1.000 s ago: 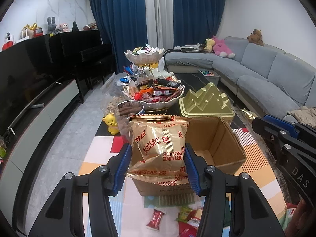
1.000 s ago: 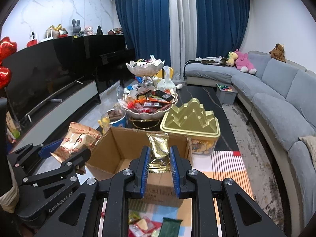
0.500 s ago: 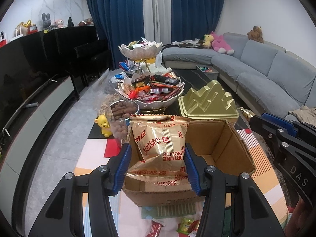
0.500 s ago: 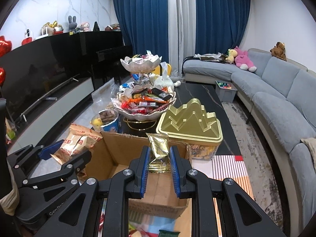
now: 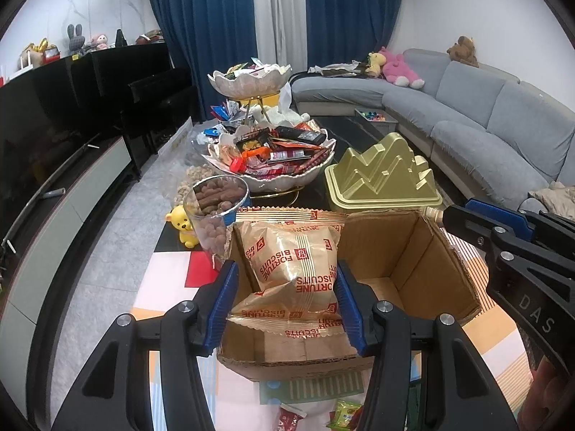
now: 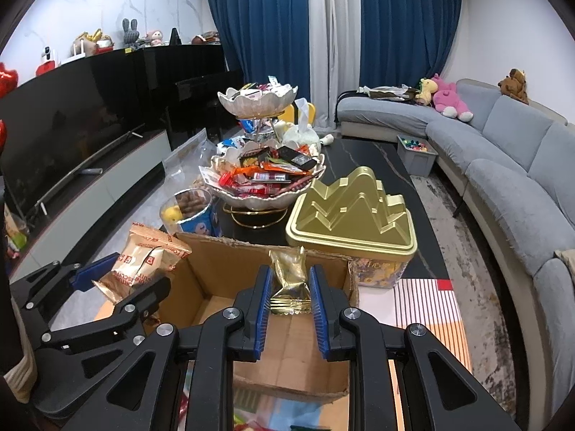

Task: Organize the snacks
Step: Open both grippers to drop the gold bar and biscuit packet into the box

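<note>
Both grippers hover over the open brown cardboard box (image 5: 406, 269), left gripper (image 5: 287, 301) pinching a tan biscuit packet (image 5: 291, 262), right gripper (image 6: 287, 301) clamping a small gold foil sachet (image 6: 289, 280).

Below the left gripper's jaws, 2 small snack packets (image 5: 343, 411) are cut off by the frame edge, their labels unreadable.

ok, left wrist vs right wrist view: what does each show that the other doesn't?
Left wrist only: the printed front of the biscuit packet in the left gripper, and loose wrapped snacks below the cardboard box.
Right wrist only: the small gold packet in the right gripper, and the printed base under the gold lid.
Both: the box, the two-tier snack bowl, the cup of brown snacks, the grey sofa.
</note>
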